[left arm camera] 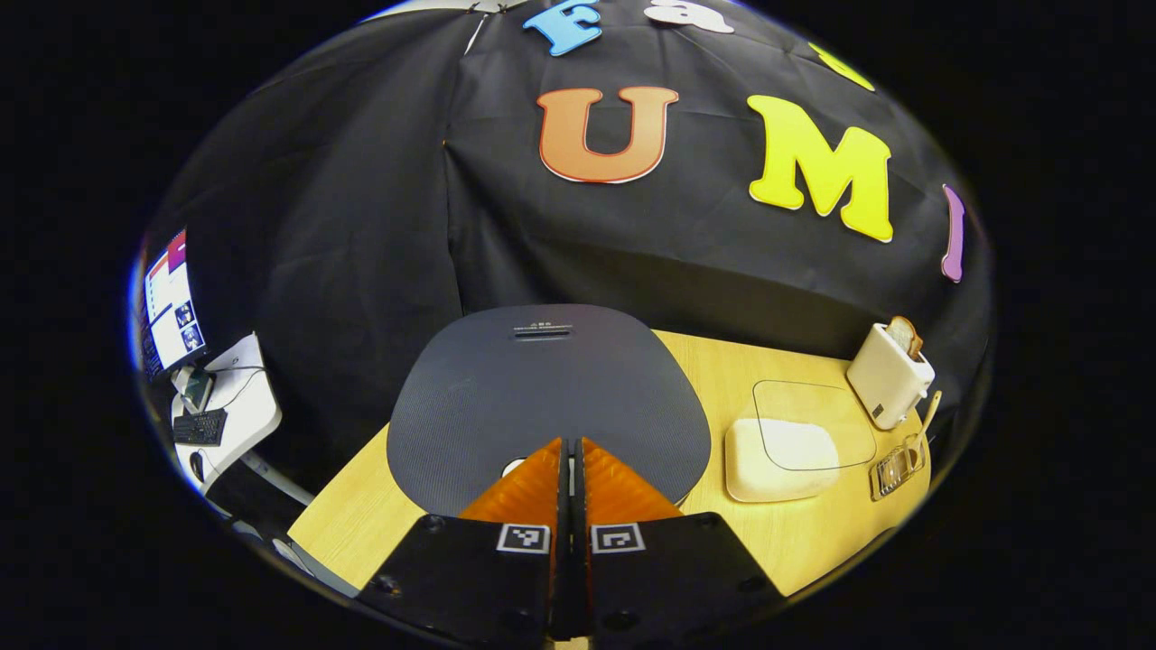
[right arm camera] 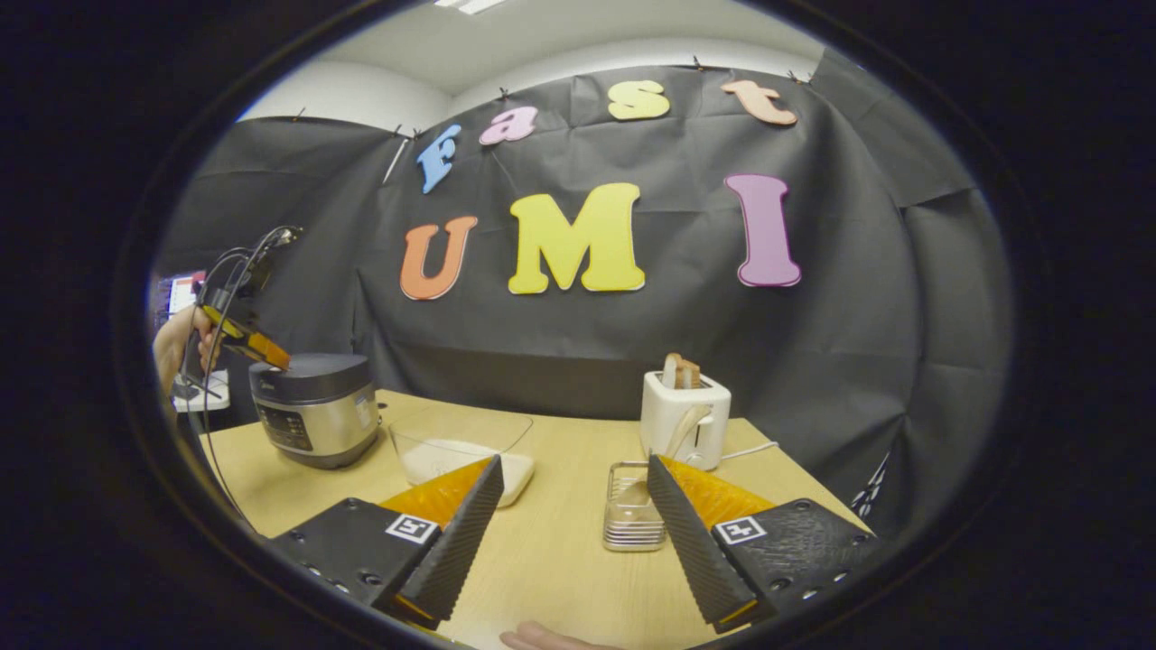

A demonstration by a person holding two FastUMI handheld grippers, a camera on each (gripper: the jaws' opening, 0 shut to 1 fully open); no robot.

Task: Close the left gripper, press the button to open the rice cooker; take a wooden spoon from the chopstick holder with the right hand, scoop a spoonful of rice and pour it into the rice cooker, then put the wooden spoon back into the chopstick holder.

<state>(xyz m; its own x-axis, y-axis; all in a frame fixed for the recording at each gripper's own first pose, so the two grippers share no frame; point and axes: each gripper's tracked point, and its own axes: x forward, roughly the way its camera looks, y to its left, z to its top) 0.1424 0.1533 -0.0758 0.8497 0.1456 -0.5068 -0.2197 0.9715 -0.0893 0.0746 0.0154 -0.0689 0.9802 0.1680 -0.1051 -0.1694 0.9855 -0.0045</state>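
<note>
The rice cooker's dark grey lid (left arm camera: 542, 397) lies closed just under my left gripper (left arm camera: 571, 444), whose fingers are shut together with nothing between them. A bit of a white button (left arm camera: 513, 467) peeks out beside the left finger. In the right gripper view the silver rice cooker (right arm camera: 316, 406) stands at the table's left, with the left gripper (right arm camera: 260, 345) tilted down at the lid's front edge. My right gripper (right arm camera: 573, 469) hangs open above the table. Between its fingers stands the wire chopstick holder (right arm camera: 629, 510) with the wooden spoon (right arm camera: 679, 426) leaning in it.
A clear bowl of white rice (right arm camera: 465, 451) sits between cooker and holder, also seen as the rice bowl (left arm camera: 795, 442). A white toaster (right arm camera: 684, 406) with bread stands behind the holder. A hand (right arm camera: 176, 348) holds the left gripper. A desk with a monitor (left arm camera: 172, 302) lies off the table's left.
</note>
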